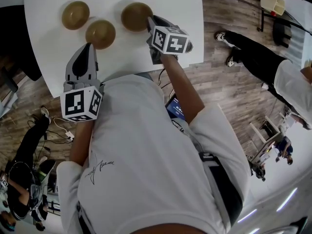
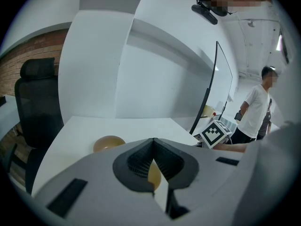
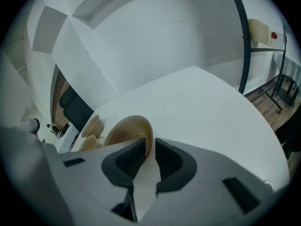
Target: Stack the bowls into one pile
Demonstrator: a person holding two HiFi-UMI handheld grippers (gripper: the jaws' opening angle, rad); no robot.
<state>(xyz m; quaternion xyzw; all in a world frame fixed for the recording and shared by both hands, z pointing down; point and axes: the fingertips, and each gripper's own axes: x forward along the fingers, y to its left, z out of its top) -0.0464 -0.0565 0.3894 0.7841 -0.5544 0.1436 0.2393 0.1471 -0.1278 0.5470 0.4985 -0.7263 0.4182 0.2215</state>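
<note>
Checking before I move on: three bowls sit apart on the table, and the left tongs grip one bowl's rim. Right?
Not quite: the right tongs grip the rightmost bowl by its rim, as the right gripper view shows; the left tongs are shut on nothing.

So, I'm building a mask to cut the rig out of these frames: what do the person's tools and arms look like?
The left tool and right tool each have a grey moulded shell, black ribbed pads and a white cube printed with black square markers. The person wears a white short-sleeved T-shirt with a dark strap across it.
</note>
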